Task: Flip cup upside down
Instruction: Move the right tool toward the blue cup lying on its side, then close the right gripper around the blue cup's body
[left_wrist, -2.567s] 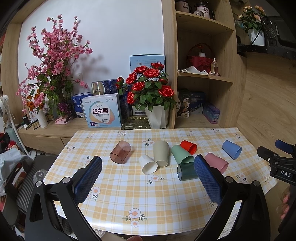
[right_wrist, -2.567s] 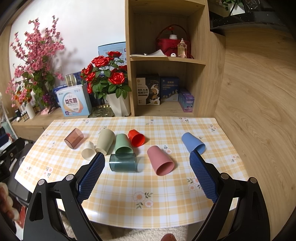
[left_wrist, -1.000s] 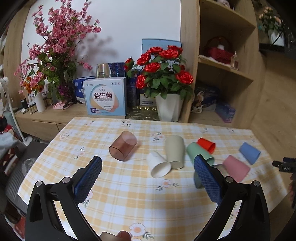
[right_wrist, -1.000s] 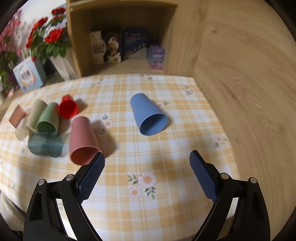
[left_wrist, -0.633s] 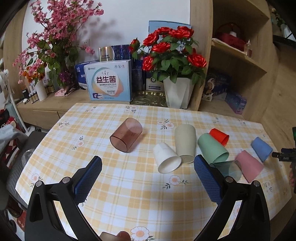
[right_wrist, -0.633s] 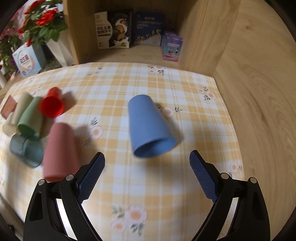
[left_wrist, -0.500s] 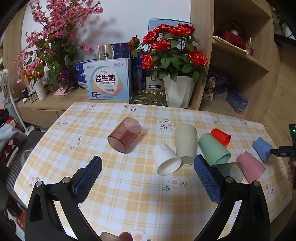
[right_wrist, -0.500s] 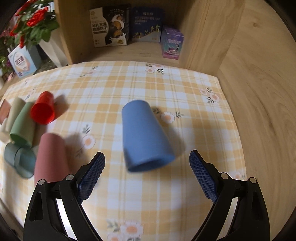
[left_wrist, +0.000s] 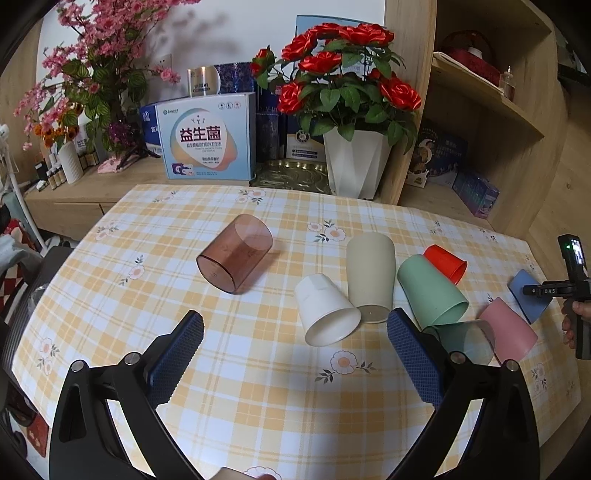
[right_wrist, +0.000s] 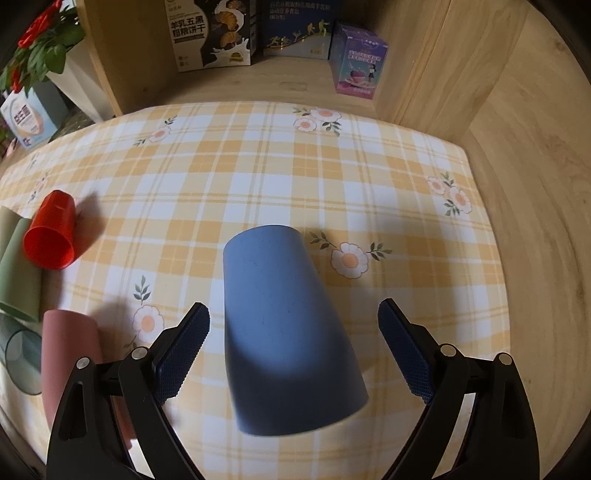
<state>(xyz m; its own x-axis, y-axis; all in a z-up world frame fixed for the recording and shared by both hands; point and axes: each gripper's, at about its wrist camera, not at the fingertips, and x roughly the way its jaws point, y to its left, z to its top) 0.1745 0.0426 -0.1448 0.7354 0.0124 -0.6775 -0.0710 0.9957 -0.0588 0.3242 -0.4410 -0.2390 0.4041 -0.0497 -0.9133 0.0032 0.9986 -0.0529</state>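
Where the left wrist view looks across the table (left_wrist: 258, 387), the left gripper (left_wrist: 291, 354) hangs empty, jaws wide apart, near a white cup (left_wrist: 325, 310); a brown cup (left_wrist: 234, 253) lies far left, the blue cup (left_wrist: 528, 295) far right, partly hidden by the right gripper. From the right wrist view, blue cup (right_wrist: 284, 317) lies on its side, mouth nearest, between the spread jaws of the right gripper (right_wrist: 293, 332), untouched. Step judged: approach. Next: close on its wall, lift, turn mouth down. Rim partly cut off by shadow; pink cup (right_wrist: 70, 347) partly hidden.
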